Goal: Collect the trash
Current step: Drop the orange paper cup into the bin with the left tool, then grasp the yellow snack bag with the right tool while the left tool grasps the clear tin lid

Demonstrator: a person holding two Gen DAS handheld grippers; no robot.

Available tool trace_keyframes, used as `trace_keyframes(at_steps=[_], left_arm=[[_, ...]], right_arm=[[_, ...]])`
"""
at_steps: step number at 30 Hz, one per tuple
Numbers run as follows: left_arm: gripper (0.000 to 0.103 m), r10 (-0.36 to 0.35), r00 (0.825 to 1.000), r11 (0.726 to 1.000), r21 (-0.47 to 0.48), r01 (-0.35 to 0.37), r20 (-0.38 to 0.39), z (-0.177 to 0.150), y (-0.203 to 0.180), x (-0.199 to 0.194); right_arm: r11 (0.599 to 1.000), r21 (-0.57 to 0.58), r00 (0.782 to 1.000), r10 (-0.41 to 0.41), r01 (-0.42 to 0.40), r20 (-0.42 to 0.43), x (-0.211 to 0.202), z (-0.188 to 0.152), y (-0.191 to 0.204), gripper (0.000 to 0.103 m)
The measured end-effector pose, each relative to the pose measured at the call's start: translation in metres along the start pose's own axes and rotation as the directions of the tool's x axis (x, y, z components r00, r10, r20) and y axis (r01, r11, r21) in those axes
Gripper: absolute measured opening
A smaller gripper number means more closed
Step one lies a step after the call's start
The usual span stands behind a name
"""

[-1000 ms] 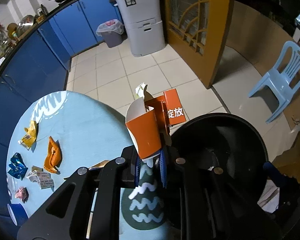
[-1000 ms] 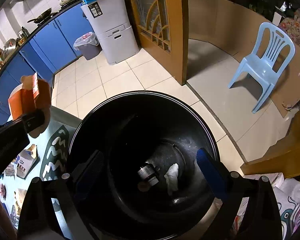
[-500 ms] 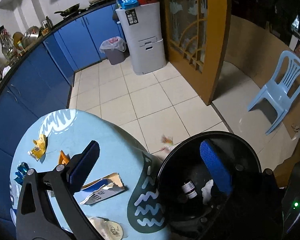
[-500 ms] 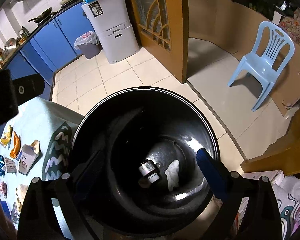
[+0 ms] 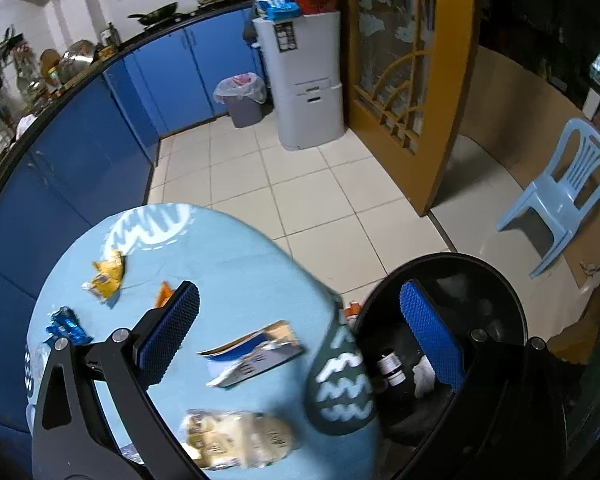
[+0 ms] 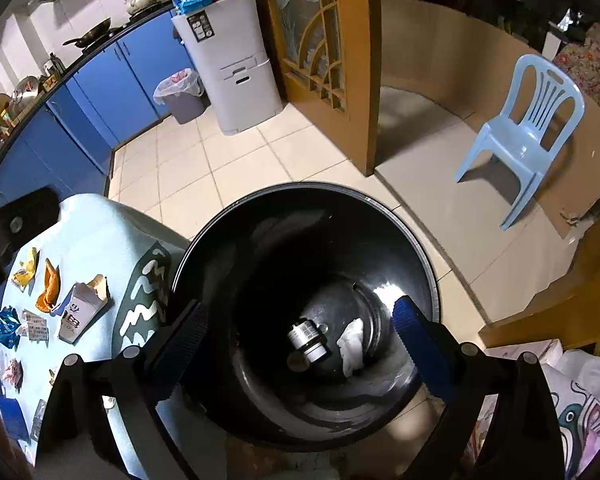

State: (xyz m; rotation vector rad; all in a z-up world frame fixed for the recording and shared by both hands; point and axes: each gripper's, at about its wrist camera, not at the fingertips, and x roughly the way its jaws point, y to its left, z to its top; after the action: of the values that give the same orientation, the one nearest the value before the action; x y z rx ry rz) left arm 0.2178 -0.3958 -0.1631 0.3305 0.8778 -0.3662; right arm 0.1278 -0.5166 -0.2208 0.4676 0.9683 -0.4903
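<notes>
A black round bin point(image 6: 412, 240) stands beside a table with a light blue cloth point(image 5: 236, 264). A small bottle point(image 6: 307, 339) and a crumpled white paper point(image 6: 352, 350) lie at its bottom. My left gripper point(image 5: 300, 332) is open and empty above the table edge. Below it lie a flattened blue and white carton point(image 5: 252, 354), a pale crinkled bag point(image 5: 236, 444), a yellow wrapper point(image 5: 106, 276) and a blue wrapper point(image 5: 66, 326). My right gripper point(image 6: 300, 344) is open and empty over the bin mouth. An orange scrap point(image 5: 352, 310) shows in the gap between table and bin.
Blue kitchen cabinets point(image 5: 100, 128) run along the far left. A grey lined waste bin point(image 5: 244, 98) and a grey tall drawer unit point(image 5: 308, 80) stand on the tiled floor. A wooden door point(image 5: 412, 80) and a light blue plastic chair point(image 5: 560, 184) are at the right.
My left gripper held an orange carton over the bin edge, then opened and let it go. The gripper has since drawn back over the table. The right gripper stayed still.
</notes>
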Motion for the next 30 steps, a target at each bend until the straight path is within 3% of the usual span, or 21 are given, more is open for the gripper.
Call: trace_keyframes(at_steps=[10, 18, 26, 30], left_arm=[[0.099, 0.040, 0.999, 0.996, -0.083, -0.040, -0.012, -0.020, 0.066, -0.018], [0.099, 0.149, 0.989, 0.980, -0.131, -0.151, -0.026, -0.072, 0.142, -0.044], [0.099, 0.312, 0.947, 0.926, -0.199, -0.321, -0.077, -0.142, 0.229, -0.072], [0.099, 0.348, 0.929, 0.895, -0.251, -0.368, -0.121, -0.171, 0.269, -0.073]], right_arm=[[0.999, -0.036, 1.000, 0.004, -0.003, 0.028, -0.020, -0.003, 0.024, 0.092], [0.970, -0.216, 0.994, 0.114, -0.111, 0.001, -0.039, -0.037, 0.101, 0.091], [0.926, -0.346, 0.988, 0.144, -0.152, -0.047, -0.043, -0.078, 0.171, 0.091], [0.920, -0.366, 0.990, 0.128, -0.140, -0.057, -0.040, -0.087, 0.192, 0.091]])
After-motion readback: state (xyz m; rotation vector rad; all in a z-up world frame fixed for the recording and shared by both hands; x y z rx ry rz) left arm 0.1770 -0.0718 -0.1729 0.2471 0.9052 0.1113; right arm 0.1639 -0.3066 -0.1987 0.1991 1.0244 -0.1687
